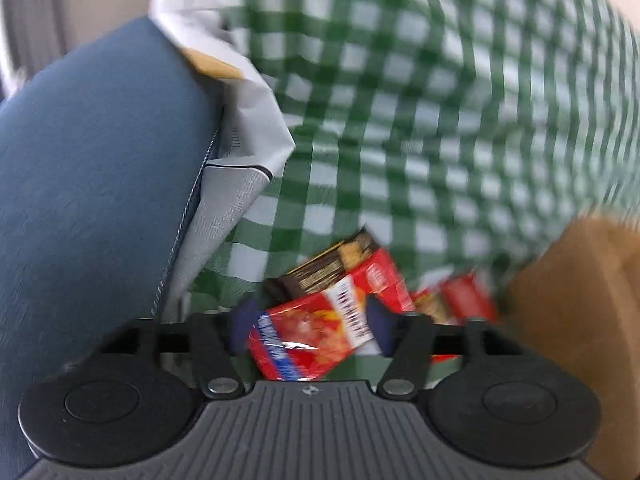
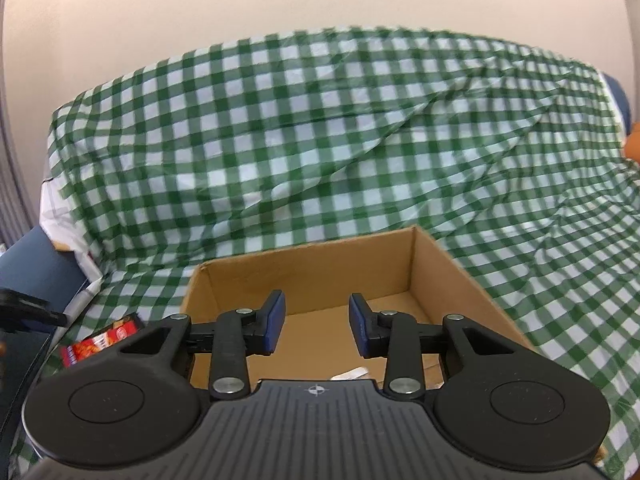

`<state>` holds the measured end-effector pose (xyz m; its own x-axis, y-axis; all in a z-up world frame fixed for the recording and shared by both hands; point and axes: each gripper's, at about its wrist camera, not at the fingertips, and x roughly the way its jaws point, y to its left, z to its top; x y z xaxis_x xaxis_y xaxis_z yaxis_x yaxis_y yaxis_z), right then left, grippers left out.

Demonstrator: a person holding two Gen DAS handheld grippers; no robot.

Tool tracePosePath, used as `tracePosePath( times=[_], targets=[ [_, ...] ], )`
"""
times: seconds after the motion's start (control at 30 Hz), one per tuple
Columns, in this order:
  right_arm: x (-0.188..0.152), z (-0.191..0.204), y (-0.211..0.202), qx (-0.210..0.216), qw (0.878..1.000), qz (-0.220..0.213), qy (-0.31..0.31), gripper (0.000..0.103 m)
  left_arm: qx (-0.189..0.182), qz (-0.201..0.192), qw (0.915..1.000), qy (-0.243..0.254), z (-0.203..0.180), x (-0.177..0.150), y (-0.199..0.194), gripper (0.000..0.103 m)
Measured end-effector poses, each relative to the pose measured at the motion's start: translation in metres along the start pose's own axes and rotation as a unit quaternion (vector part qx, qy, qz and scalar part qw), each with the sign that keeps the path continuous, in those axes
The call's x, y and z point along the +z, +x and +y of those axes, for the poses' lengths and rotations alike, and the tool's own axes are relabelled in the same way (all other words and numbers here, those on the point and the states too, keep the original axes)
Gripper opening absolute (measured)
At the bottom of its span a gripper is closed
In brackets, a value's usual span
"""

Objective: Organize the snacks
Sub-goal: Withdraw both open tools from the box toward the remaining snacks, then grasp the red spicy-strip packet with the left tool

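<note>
My left gripper (image 1: 310, 330) is open and points down at a heap of snacks on the green checked cloth (image 1: 440, 120). A red snack packet (image 1: 308, 344) lies between its blue pads (image 1: 240, 330), and I see no firm pinch on it. Behind it lies a dark brown and gold packet (image 1: 324, 268), with more red packets (image 1: 460, 300) to the right. The picture is blurred. My right gripper (image 2: 317, 328) hangs open over an open cardboard box (image 2: 312, 272), nothing between its fingers. The red packets (image 2: 100, 342) show left of the box.
A blue cushioned arm (image 1: 88, 184) and grey-white fabric (image 1: 240, 176) stand left of the snacks. The cardboard box wall (image 1: 572, 320) is to their right. A small pale scrap (image 2: 352, 374) lies on the box floor. The checked cloth (image 2: 320, 140) rises behind, an orange thing (image 2: 634, 140) at far right.
</note>
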<state>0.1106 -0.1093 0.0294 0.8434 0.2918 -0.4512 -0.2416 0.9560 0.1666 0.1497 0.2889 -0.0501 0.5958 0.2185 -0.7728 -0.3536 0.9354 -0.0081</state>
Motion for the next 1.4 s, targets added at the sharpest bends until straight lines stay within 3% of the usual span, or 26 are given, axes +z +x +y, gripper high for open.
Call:
tracePosePath(
  times=[0.07,0.2,0.33,0.4,0.47,0.5,0.53,0.57,0.63,0.73,0.8,0.87,0.93,1.17,1.23,1.3,1.4],
  targets=[
    [0.0,0.004,0.002,-0.001,1.0,0.002,-0.004,0.037,0.012,0.001,0.9984,0.056,-0.009,-0.005,0.012,0.085],
    [0.0,0.011,0.007,0.006,1.0,0.01,-0.006,0.037,0.021,0.007,0.9923,0.122,-0.02,-0.019,0.027,0.086],
    [-0.001,0.021,0.01,0.009,1.0,0.012,-0.019,0.037,0.017,0.035,0.9874,0.154,-0.026,-0.029,0.04,0.085],
    [-0.001,0.025,0.012,0.012,1.0,0.015,-0.022,0.037,0.001,0.049,0.9888,0.141,-0.021,-0.03,0.041,0.073],
    [-0.001,0.029,0.014,0.012,1.0,0.017,-0.024,0.037,-0.026,0.067,0.9914,0.109,-0.015,-0.023,0.038,0.051],
    [-0.001,0.03,0.015,0.012,0.999,0.018,-0.025,0.037,-0.036,0.079,0.9919,0.092,-0.01,-0.021,0.036,0.046],
    [-0.001,0.032,0.015,0.012,0.999,0.018,-0.027,0.037,-0.045,0.097,0.9917,0.072,-0.005,-0.02,0.035,0.02],
    [-0.001,0.034,0.016,0.012,0.999,0.019,-0.029,0.037,-0.052,0.116,0.9905,0.052,0.0,-0.02,0.032,0.011],
    [-0.002,0.038,0.016,0.013,0.999,0.02,-0.034,0.037,-0.06,0.137,0.9885,0.022,0.008,-0.021,0.023,0.011],
    [-0.003,0.044,0.017,0.014,0.999,0.022,-0.043,0.037,-0.052,0.153,0.9863,0.034,0.004,-0.027,0.016,0.014],
    [-0.003,0.047,0.018,0.016,0.999,0.023,-0.046,0.037,-0.031,0.135,0.9885,0.061,-0.003,-0.026,0.015,0.031],
    [-0.003,0.05,0.018,0.016,0.998,0.024,-0.048,0.037,-0.024,0.11,0.9908,0.075,-0.009,-0.024,0.014,0.069],
    [-0.004,0.053,0.018,0.017,0.998,0.025,-0.05,0.037,-0.031,0.102,0.9913,0.076,-0.013,-0.021,0.016,0.077],
    [-0.006,0.061,0.015,0.024,0.997,0.02,-0.066,0.037,-0.019,0.123,0.9861,0.11,-0.035,-0.029,0.041,0.075],
    [-0.006,0.061,0.015,0.026,0.997,0.023,-0.066,0.037,-0.023,0.124,0.9863,0.106,-0.033,-0.031,0.042,0.068],
    [-0.006,0.063,0.014,0.027,0.997,0.022,-0.067,0.037,-0.028,0.123,0.9877,0.092,-0.03,-0.03,0.04,0.052],
    [-0.006,0.067,0.013,0.029,0.997,0.019,-0.076,0.037,-0.049,0.132,0.9882,0.06,-0.019,-0.03,0.032,0.043]
  ],
)
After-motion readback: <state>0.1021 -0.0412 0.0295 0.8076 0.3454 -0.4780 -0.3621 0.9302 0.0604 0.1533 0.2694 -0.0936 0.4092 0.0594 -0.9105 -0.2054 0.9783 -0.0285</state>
